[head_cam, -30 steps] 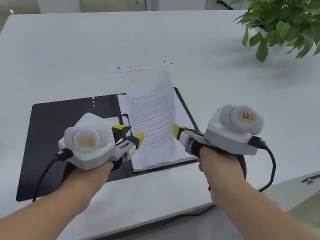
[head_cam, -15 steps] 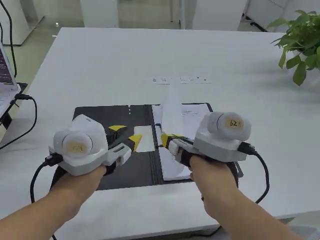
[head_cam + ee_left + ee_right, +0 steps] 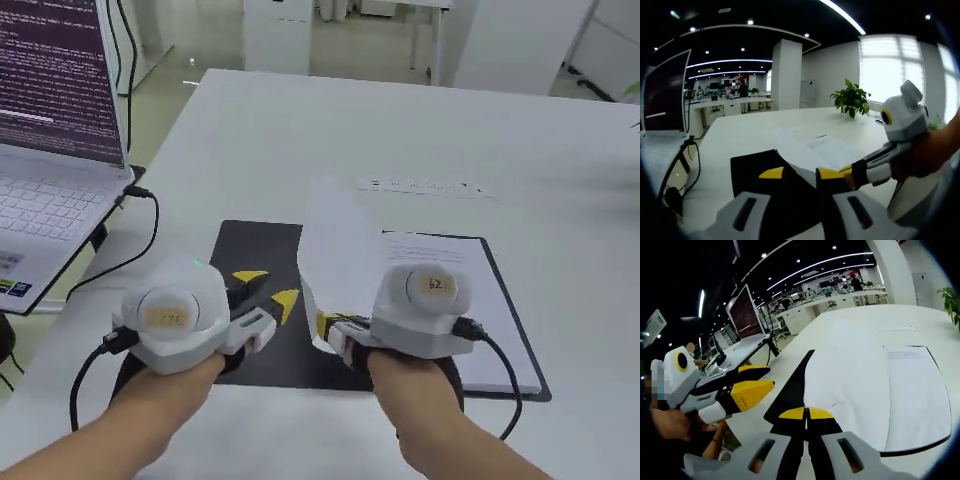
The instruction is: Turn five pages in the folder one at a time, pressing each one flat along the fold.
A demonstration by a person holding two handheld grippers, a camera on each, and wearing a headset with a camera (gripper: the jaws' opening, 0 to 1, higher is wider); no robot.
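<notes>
While the page (image 3: 335,255) is pinched by the right gripper (image 3: 322,325), it should be laid across the folder (image 3: 255,250) toward the open left gripper (image 3: 268,290).

White table (image 3: 300,130), bright windows (image 3: 885,60), ceiling lights (image 3: 840,15)

Two grippers, left gripper (image 3: 268,290) and right gripper (image 3: 322,326); one folder (image 3: 255,250), one page (image 3: 338,245), one laptop (image 3: 50,130), one plant (image 3: 852,99)
</notes>
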